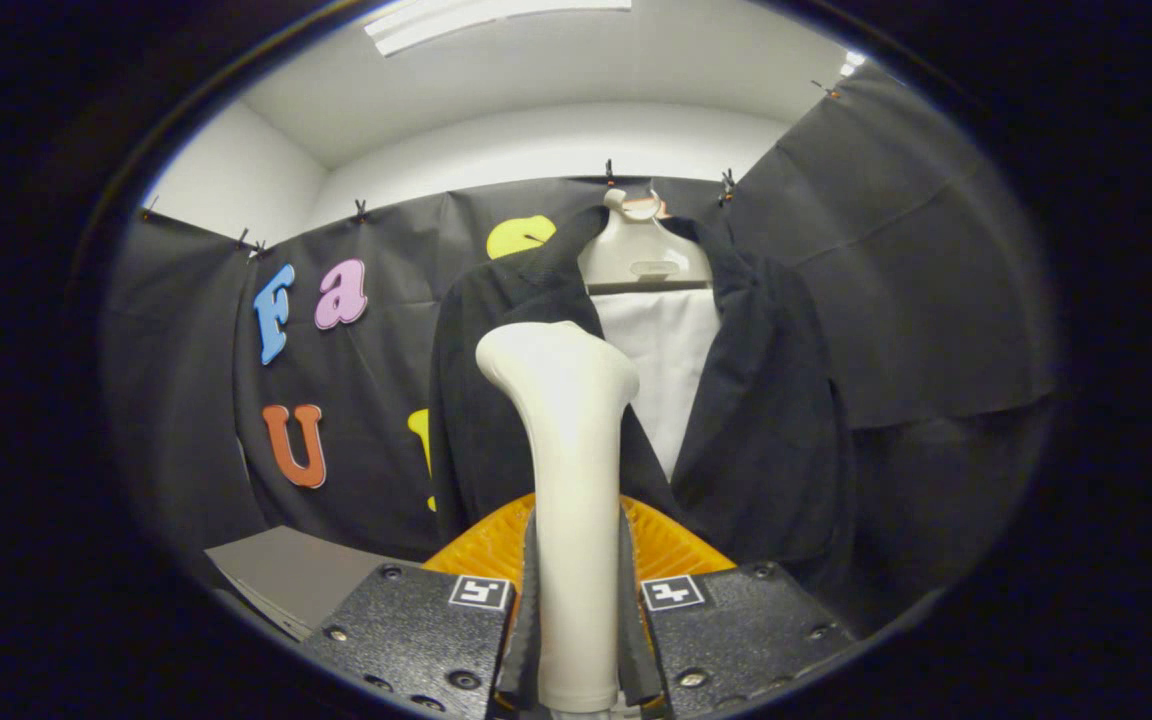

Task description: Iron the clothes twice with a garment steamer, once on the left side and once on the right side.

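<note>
Two fingers of the gripper (576, 640) are clamped on the white handle of the garment steamer (568, 470), one finger pressing each side, jaws narrow around it. Steamer stands upright between the fingers, its widened head up top and turned toward the dark jacket (756, 400). Jacket hangs on a pale hanger (641, 255) against the black cloth wall (916, 250), open at the front with a white panel (671, 360) showing between the lapels. Steamer head sits in front of the jacket's left half as seen by the camera; whether it touches the fabric cannot be told. An orange ribbed piece (671, 545) shows just behind the fingers at the handle's base. Grey flat board (286, 575) lies low, beside the left finger. White ceiling (556, 90) above.
</note>
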The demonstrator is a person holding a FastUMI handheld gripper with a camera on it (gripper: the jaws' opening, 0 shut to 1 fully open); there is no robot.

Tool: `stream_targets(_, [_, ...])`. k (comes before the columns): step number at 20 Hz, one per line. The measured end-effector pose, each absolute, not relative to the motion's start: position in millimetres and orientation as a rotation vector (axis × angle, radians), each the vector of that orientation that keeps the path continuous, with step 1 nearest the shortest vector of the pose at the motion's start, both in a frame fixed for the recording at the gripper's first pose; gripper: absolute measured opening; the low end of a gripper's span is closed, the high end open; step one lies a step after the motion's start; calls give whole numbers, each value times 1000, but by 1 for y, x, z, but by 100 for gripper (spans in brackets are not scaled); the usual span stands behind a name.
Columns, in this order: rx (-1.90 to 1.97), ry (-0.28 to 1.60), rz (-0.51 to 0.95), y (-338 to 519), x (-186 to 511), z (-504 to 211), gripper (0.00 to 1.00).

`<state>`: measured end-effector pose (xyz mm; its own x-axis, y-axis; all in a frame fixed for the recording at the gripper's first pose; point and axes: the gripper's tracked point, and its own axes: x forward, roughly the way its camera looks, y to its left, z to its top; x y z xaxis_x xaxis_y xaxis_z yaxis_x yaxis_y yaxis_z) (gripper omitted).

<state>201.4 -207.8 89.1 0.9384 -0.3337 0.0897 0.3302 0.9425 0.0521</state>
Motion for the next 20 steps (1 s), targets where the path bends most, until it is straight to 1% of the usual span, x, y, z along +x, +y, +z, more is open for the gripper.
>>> stream_targets(11, [51, 33, -397, -219, 183, 16, 35])
stream_targets(20, [48, 149, -422, -218, 159, -58, 35])
